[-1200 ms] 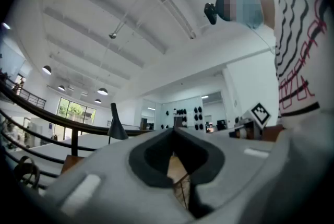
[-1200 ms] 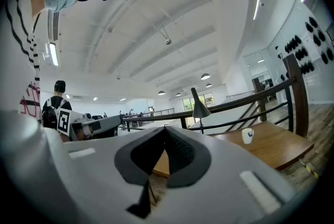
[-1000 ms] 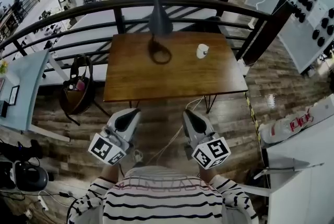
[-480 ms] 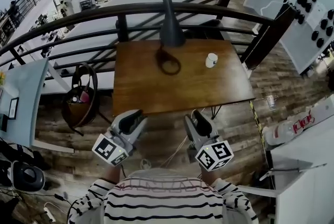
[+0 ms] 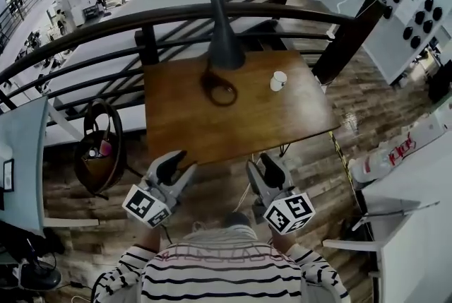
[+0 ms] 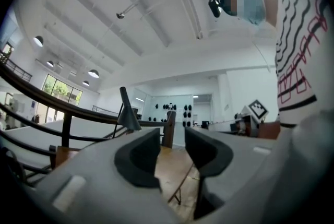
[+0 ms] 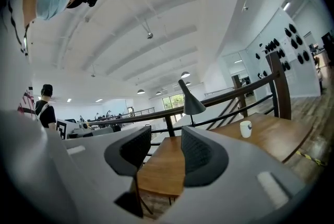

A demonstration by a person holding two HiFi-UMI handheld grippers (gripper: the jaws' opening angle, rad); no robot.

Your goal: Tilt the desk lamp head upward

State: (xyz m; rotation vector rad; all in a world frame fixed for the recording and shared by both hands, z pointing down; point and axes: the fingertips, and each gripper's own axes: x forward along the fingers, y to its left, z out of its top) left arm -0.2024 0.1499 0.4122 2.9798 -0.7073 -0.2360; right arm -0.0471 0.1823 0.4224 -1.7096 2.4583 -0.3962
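Nearby, a cup [image 5: 278,80] shares table [image 5: 247,121] with desk lamp [image 5: 223,40]

Foot of the desk lamp [image 6: 128,117] seemingly out of sight behind left gripper [image 6: 172,144].

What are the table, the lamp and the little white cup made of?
The table looks like wood: brown, streaky grain, soft shine. The lamp is probably metal, painted dull dark grey, smooth all over. The cup is plain white; ceramic, plastic or paper, too small to tell.
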